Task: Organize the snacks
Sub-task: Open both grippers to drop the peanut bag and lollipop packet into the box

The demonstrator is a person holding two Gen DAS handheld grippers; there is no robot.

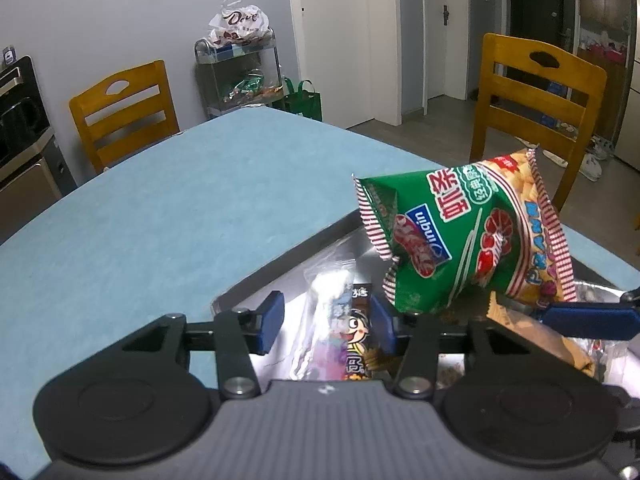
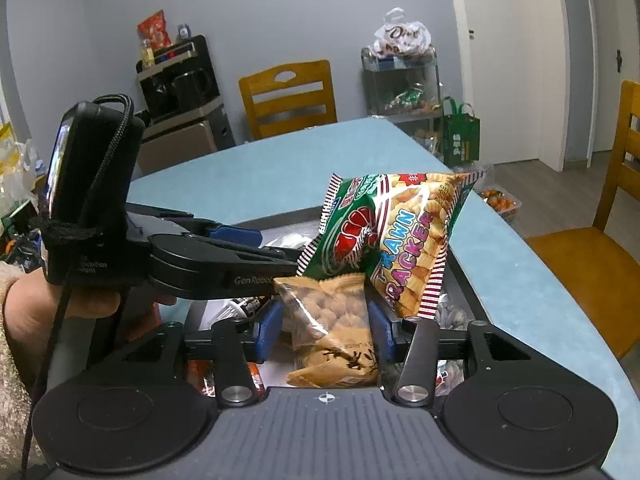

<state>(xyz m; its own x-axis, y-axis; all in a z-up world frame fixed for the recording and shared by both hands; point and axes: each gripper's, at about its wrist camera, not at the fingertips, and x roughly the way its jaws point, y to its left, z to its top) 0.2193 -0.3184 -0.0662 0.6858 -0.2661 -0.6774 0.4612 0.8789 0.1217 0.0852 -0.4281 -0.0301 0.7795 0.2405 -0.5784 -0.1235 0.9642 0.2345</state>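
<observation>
A silver tray point(image 1: 280, 264) of snacks sits on the blue table. A green prawn cracker bag point(image 1: 460, 236) stands tilted on the pile; it also shows in the right wrist view point(image 2: 392, 236). My left gripper point(image 1: 328, 320) is open low over the tray, its fingers either side of a clear packet point(image 1: 324, 312) and a brown cartoon packet point(image 1: 358, 340), not closed on them. My right gripper point(image 2: 326, 326) has its pads on both sides of a tan peanut packet point(image 2: 336, 332). The left gripper point(image 2: 192, 252) reaches in from the left in the right wrist view.
Wooden chairs point(image 1: 124, 112) point(image 1: 536, 112) stand around the blue table point(image 1: 160, 208). A metal cart point(image 1: 240, 76) with a white bag stands by the wall. A clear box of orange items point(image 2: 500, 202) lies at the table's right edge. A coffee machine point(image 2: 176, 80) stands behind.
</observation>
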